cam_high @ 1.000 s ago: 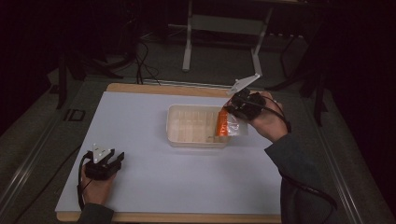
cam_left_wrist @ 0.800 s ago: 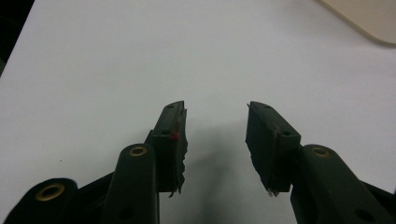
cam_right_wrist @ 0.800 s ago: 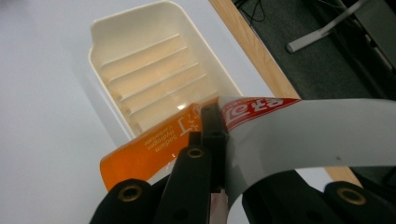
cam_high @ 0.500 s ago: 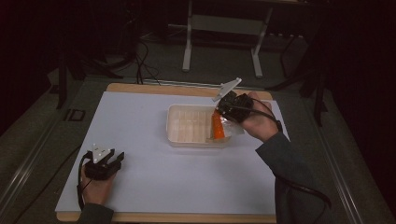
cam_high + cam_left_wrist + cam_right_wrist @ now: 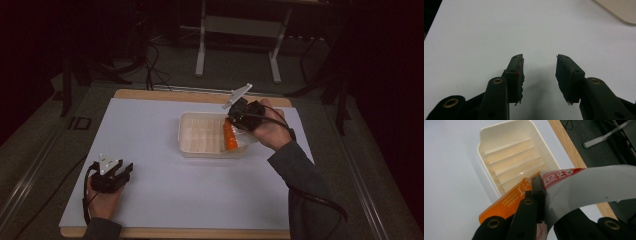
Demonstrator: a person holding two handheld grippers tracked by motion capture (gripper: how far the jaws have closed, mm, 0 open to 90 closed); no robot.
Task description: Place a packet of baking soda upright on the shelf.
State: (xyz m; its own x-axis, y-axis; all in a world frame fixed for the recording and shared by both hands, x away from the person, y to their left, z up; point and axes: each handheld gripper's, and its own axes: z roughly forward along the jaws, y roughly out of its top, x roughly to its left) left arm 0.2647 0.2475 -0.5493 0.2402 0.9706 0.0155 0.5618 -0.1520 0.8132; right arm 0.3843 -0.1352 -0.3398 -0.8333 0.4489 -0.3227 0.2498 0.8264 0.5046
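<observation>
Currently listed: one orange packet (image 5: 229,137), glossy, white lettering, red-and-white end; held over the cream tray (image 5: 200,147) at its 3 o'clock edge, right gripper (image 5: 235,120) fingers clamped on it. Left gripper (image 5: 111,175), 7 o'clock on the white counter (image 5: 150,200), fingers apart, empty.

Orange packet (image 5: 507,203): white print "sodium hydrogen carbonate"; large white characters on red band, unreadable.
</observation>
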